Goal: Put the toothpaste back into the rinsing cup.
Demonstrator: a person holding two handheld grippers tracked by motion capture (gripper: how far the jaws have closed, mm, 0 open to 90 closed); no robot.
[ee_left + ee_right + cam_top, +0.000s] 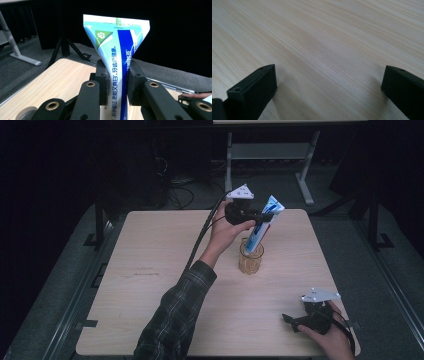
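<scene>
The left gripper (117, 82) is clamped on a blue-and-white toothpaste tube (117, 50), the two black pads being pressed against the tube's flattened upper part from either side. In the left gripper view the crimped end of the tube is seen fanned out above the jaws, with a green recycling mark and printed characters on its face. In the high view the left gripper (260, 216) is held above the far middle of the table, and the toothpaste tube (260, 227) is seen tilted, with its lower end inside an amber glass cup (251, 260) that stands upright on the wooden table (150, 270). The right gripper (329, 87) is held with its jaws wide apart just above bare tabletop, nothing being between them. In the high view the right gripper (292, 320) is seen near the table's near right corner, well apart from the cup.
</scene>
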